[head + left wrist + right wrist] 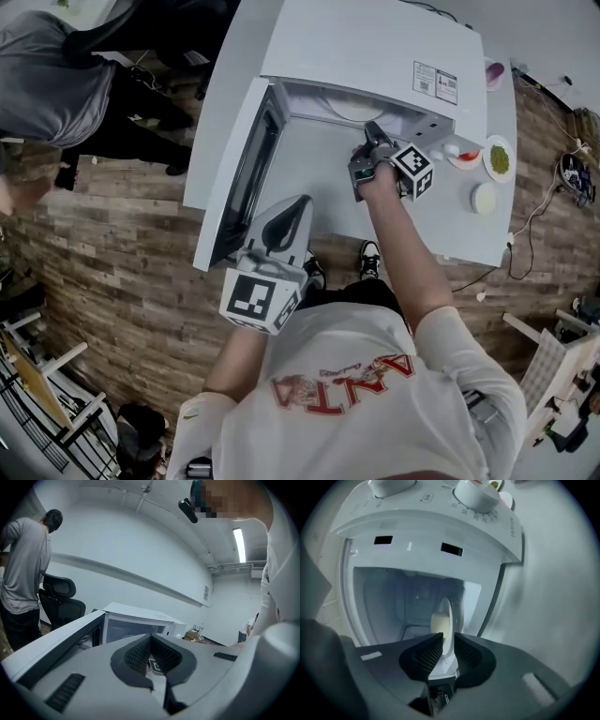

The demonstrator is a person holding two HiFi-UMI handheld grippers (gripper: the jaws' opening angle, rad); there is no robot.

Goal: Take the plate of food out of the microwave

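Observation:
The white microwave (375, 47) stands on a white table (469, 239), its door (234, 169) swung open to the left. Inside lies a white plate (352, 105). My right gripper (373, 129) reaches into the opening. In the right gripper view the picture is rolled, and the plate's rim (446, 616) stands on edge between the pads of my right gripper (447, 646), which close on it. A pale lump of food (437, 620) sits on the plate. My left gripper (302, 202) hangs in front of the door, shut and empty; in its own view my left gripper (149, 641) points at the microwave (136, 616).
Right of the microwave are small dishes: one with red food (466, 155), one with green (499, 157), and a white bowl (484, 198). A person in grey (47, 75) stands at upper left beside a black office chair (58, 599). Cables (539, 211) trail over the wooden floor at right.

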